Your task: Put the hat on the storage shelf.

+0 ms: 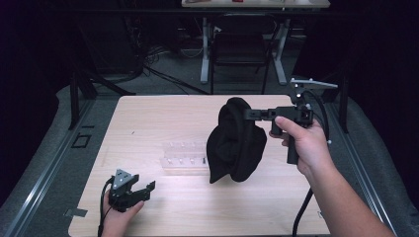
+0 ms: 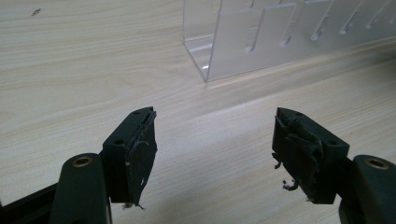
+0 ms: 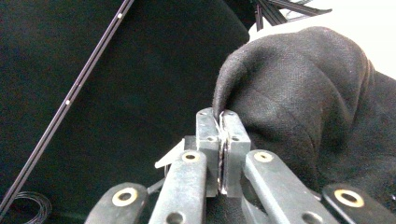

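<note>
Black cloth (image 1: 234,143) pinched at its edge by right tongs (image 1: 245,114), hanging above table (image 1: 148,118), left tongs (image 1: 143,190) wide apart.

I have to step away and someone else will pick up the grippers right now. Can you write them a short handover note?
Right gripper: shut on the black cloth hat, pinching an edge of it; the hat hangs in the air above the table.
Left gripper: open, holding nothing, low over the near left part of the table.
Clear plastic rack: lies on the table, just left of the hanging hat.
Done: hat picked up.
Left: probably setting the hat on or by the rack; the left gripper is free to help.
</note>
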Motion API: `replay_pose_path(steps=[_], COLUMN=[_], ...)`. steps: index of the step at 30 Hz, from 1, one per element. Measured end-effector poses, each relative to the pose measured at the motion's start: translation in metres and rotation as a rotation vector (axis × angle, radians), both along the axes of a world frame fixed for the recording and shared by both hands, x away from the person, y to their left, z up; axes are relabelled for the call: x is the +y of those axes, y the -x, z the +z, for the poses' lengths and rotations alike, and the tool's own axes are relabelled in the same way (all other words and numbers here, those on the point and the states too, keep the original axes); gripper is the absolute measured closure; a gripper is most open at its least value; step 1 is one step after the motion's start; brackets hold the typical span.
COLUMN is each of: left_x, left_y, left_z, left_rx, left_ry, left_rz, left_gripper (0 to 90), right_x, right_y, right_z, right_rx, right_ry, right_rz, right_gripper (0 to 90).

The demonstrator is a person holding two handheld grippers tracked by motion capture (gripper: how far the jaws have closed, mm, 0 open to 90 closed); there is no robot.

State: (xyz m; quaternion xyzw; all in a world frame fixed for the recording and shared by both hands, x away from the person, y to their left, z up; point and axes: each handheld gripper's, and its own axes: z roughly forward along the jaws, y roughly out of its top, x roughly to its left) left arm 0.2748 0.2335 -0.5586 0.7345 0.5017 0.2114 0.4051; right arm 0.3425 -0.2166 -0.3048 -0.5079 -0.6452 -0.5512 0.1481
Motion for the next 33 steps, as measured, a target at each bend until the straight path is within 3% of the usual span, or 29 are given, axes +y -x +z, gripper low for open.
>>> replay_pose_path(steps=[15,33], left_x=[0.001,0.001], left_y=[0.0,-0.001], left_z=[0.001,0.0], left_rx=[-0.002,0.004], left_ry=[0.002,0.004], left_rz=[-0.002,-0.006], left_gripper=[30.3,30.3], right_x=[0.018,0.025], right_y=[-0.027,-0.049], right_z=[-0.002,-0.006], right_rx=[0.006,0.007], right_ry=[0.02,0.033], right_rz=[-0.038,-0.086], right_gripper=[88.6,88.6])
